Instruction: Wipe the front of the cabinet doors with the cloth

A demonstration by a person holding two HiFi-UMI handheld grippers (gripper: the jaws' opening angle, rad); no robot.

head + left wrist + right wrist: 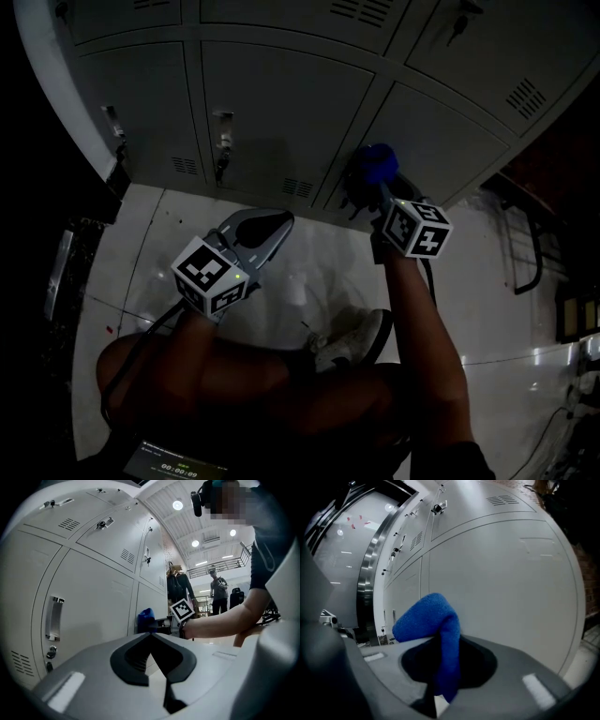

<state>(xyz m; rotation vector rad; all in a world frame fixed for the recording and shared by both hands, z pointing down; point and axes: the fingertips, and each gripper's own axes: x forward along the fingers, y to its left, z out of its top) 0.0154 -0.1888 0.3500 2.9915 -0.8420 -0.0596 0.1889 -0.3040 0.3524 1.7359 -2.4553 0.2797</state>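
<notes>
**Blue cloth pinched in right gripper at the locker doors**

The right gripper [440, 641] is clamped on a bright blue, nubby-textured cloth [429, 618]. One narrow strip runs down between the jaws, and the rest is bunched into a rounded fold that bulges above them and leans to one side. In the head view the blue cloth [377, 163] sits low against the pale grey metal cabinet doors [281, 103], by the seam between two doors. Whether it touches the panel cannot be told.

The left gripper [151, 634] has its jaws closed together with nothing between them. It is held back from the doors above the glossy white floor [309, 272].
</notes>
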